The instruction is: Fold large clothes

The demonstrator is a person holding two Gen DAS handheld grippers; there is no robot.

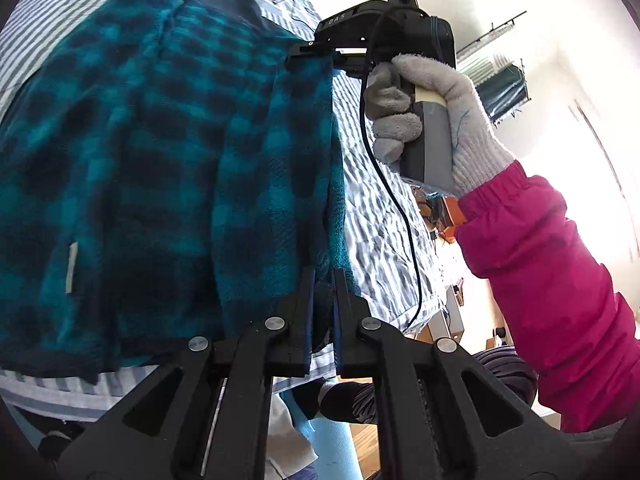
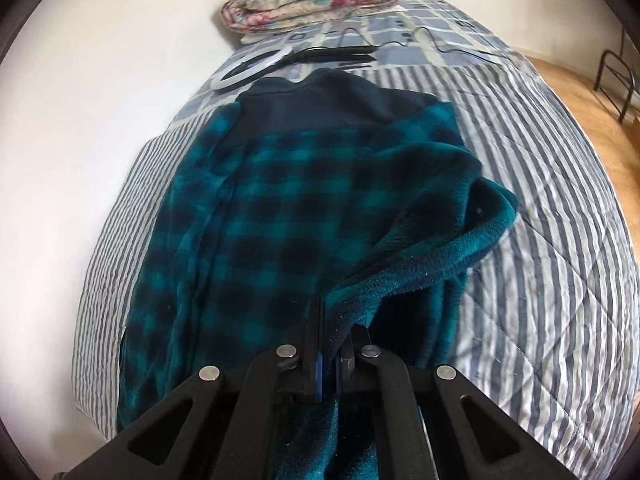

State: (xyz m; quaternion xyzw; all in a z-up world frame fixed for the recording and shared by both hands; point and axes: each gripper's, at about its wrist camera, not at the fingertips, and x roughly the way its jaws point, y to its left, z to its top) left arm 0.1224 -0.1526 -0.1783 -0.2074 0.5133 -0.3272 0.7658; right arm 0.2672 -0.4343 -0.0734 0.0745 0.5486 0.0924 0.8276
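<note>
The teal plaid fleece (image 2: 304,200) lies lengthwise on the bed (image 2: 560,280), collar far. The left gripper (image 1: 322,280) and right gripper (image 1: 316,54) each pinch its right side edge, lifted; the body lies leftward.

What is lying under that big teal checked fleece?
The teal checked fleece lies on a striped quilt covering the bed. Whatever sits directly beneath the fabric is hidden.
</note>
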